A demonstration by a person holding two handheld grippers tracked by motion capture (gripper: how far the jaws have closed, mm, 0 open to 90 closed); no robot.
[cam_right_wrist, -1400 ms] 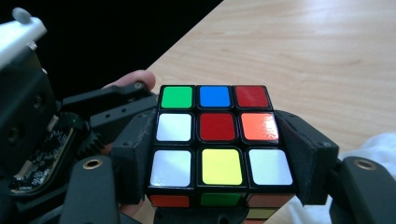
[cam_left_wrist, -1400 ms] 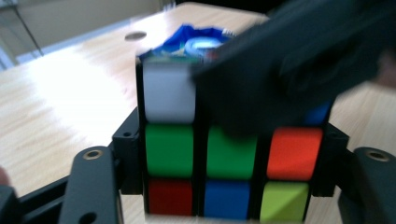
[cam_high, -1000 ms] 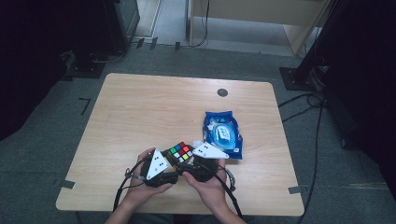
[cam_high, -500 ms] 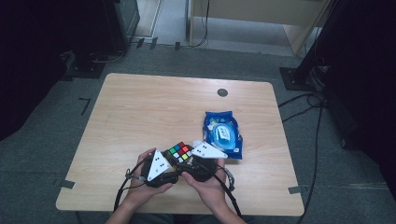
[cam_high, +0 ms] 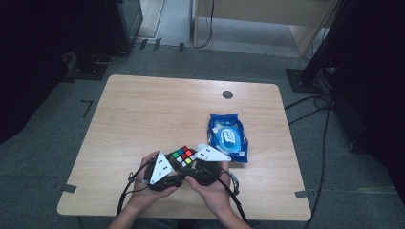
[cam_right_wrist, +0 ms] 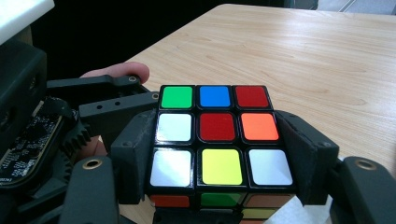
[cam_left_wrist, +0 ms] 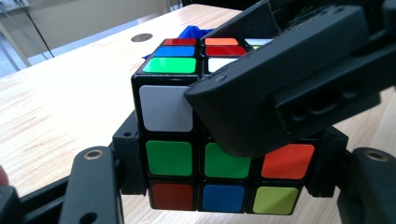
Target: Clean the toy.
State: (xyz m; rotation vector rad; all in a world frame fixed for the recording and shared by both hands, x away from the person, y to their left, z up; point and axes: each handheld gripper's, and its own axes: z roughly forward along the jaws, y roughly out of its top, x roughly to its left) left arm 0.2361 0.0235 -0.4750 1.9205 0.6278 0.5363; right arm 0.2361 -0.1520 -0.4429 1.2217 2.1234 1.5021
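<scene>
No readable writing anywhere; the only label is a white-and-blue patch on the blue wipes pack (cam_high: 228,137), too small to make out. Using the table (cam_high: 143,109) as the landmark: the puzzle cube (cam_high: 184,156) sits over its near edge, a bit right of the middle, held up between both tools. It's a cube, so no long axis to speak of; in the high view one corner points toward the far side of the table. The left gripper (cam_left_wrist: 224,175) has just been closing and its jaws now clamp the cube's lower layers. The right gripper (cam_right_wrist: 219,161) squeezes the cube from both sides too. The wipes pack lies just right of the cube, long axis running toward the table's far edge.
</scene>
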